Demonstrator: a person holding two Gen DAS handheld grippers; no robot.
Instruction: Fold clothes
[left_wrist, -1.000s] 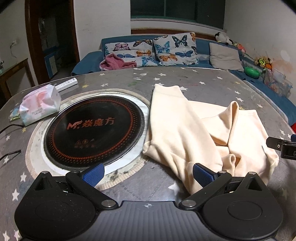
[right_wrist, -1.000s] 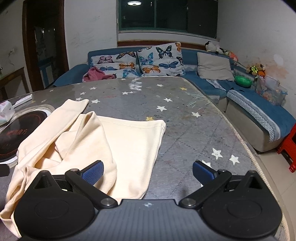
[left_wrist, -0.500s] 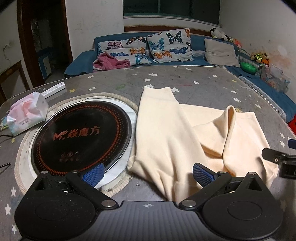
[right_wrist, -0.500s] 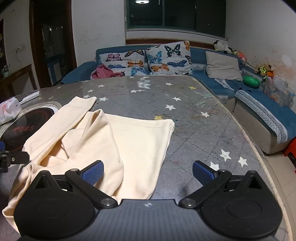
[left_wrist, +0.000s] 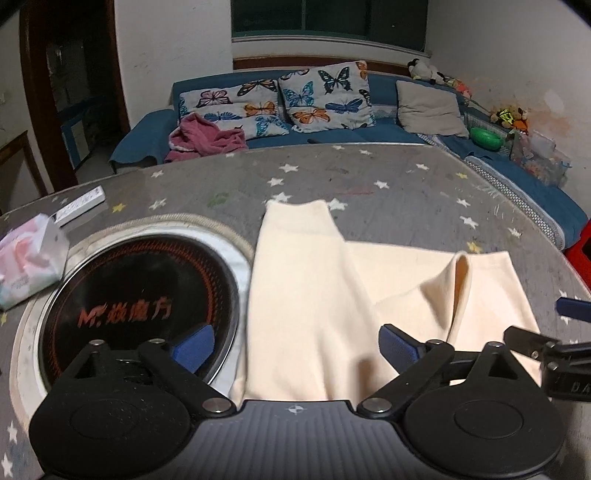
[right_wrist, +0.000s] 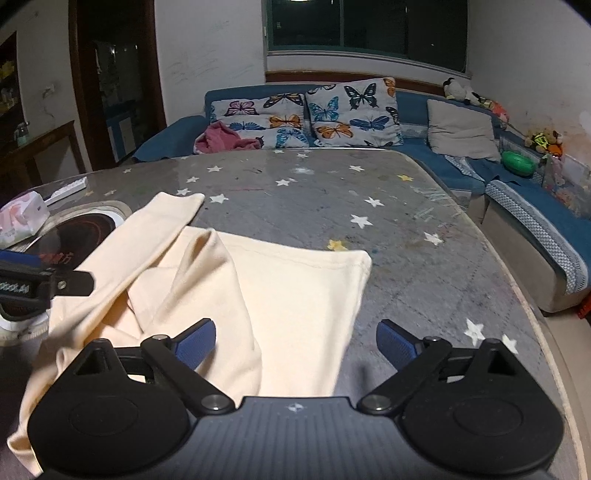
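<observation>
So the cream garment (left_wrist: 314, 295) is lying crumpled on the worktop (left_wrist: 388, 184), right in front of both tongs and partly under them, with one long flap running away from the left tongs (left_wrist: 295, 345) past the round cooktop (left_wrist: 140, 306) off to their left. Both sets of tongs are apart with nothing pinched, though the jaws have just been closing in a little; cloth lies below and between the pads of each, but the pads aren't pressing on it. The right tongs (right_wrist: 295, 341) hang over the near right part of the garment, where a raised ridge of fabric runs up ahead of their left pad. My read: this stuff looks like soft, lightish knit, totally floppy, so it'll sag and drag wherever it isn't held, and it'll probably slide easily on that glossy star-print top. I'd grab it by the near hem or a corner with each side, pinching a single layer edge rather than the bunched ridge, otherwise you lift a wad and the fold goes crooked. The flat far-right corner (right_wrist: 364, 258) ahead of the right tongs looks like the cleanest edge to square up to.
</observation>
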